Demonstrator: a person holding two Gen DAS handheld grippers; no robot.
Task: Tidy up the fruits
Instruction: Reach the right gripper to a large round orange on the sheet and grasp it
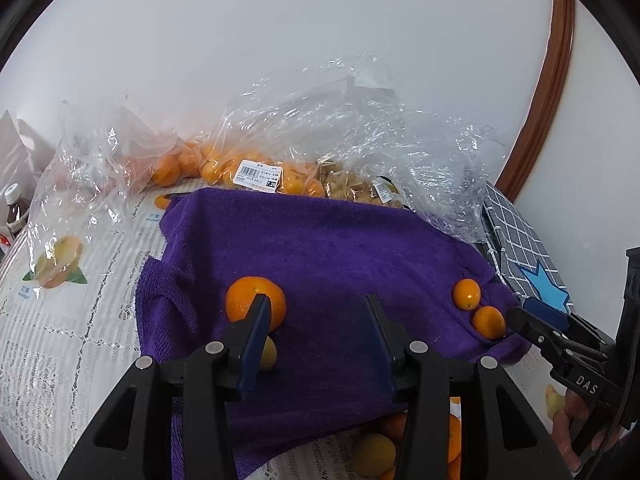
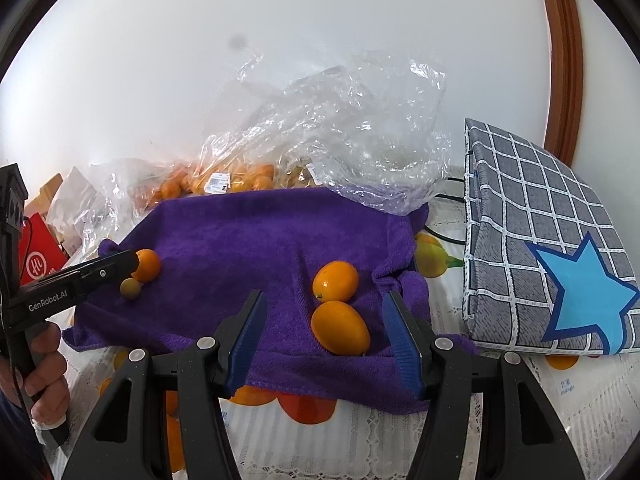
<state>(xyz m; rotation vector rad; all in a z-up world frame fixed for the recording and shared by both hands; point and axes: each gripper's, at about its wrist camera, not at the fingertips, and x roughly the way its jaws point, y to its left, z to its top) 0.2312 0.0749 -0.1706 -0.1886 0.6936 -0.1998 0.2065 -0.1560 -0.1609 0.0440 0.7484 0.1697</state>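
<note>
1. Two kumquats (image 2: pixel 341 304) lie touching each other on the right part of the purple towel (image 2: pixel 256 232), near its bunched right edge.
2. A mandarin (image 1: pixel 252 298) rests on the towel's left part, with a small yellowish-green fruit (image 1: pixel 269 354) just in front of it.
3. The right gripper (image 2: pixel 324 312) has its blue-padded jaws wide apart, low over the towel; the nearer kumquat sits between them, untouched.
4. The left gripper (image 1: pixel 316 320) is likewise spread wide and holds nothing; its left finger stands in front of the mandarin.
5. Behind the towel, crumpled clear plastic bags (image 2: pixel 320 128) hold more orange fruit (image 1: pixel 208 164), one bag bearing a price label (image 1: pixel 260 175).
6. A grey checked fabric box (image 2: pixel 532 220) with a blue star stands right of the towel, on a fruit-print tablecloth (image 1: pixel 80 320).
</note>
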